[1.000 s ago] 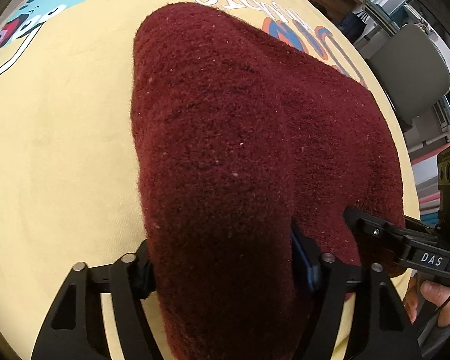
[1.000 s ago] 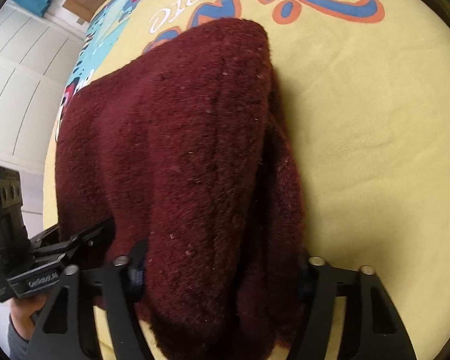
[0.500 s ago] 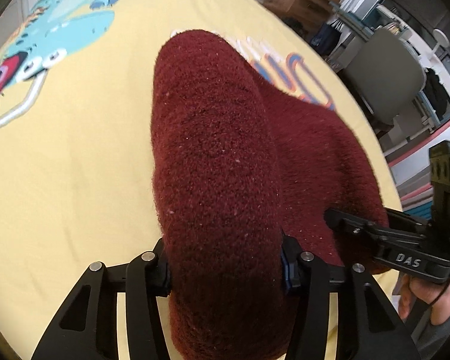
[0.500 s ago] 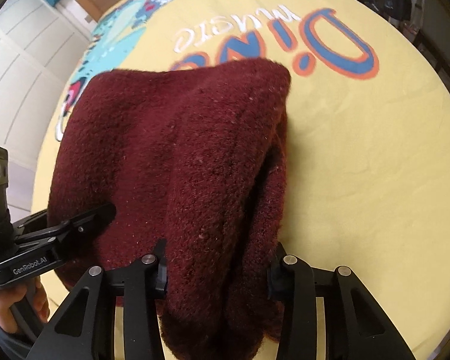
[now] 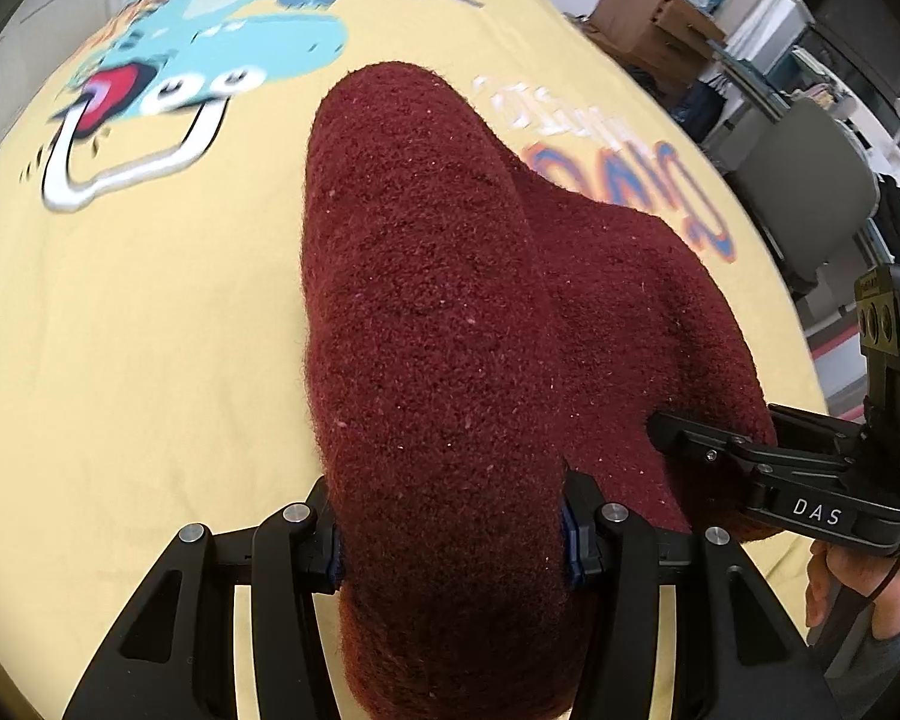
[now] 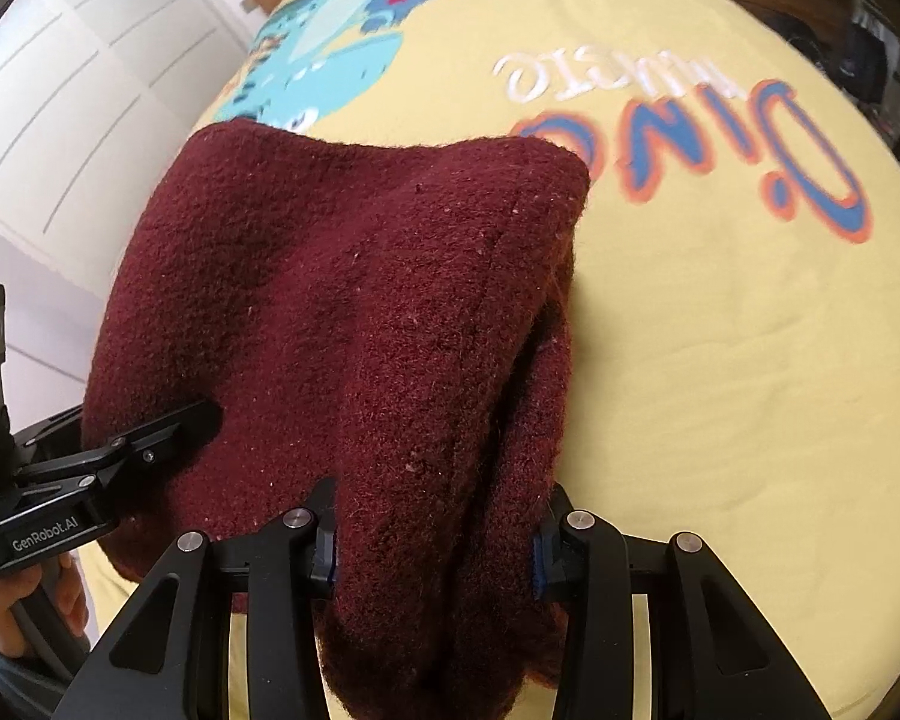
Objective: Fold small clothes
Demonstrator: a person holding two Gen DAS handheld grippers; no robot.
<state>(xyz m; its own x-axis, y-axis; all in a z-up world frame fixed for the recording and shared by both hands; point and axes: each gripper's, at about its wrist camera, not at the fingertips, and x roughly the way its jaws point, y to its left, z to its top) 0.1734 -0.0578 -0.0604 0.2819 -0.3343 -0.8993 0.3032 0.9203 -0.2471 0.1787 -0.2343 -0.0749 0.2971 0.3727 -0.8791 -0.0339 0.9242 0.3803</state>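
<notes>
Yellow sheet, maroon garment clamped in both tools

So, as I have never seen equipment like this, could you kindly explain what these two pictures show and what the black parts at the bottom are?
No robot here: a person holds a two-finger gripper in each hand, each carrying a wide-angle camera looking along its fingers. The black parts are those fingers. One picture comes from the left gripper, the other from the right gripper. Each is clamped on a bunched part of a dark red knitted garment, raised over a yellow cloth printed with a cartoon dinosaur. Each camera also sees the other gripper at its picture's edge.
</notes>
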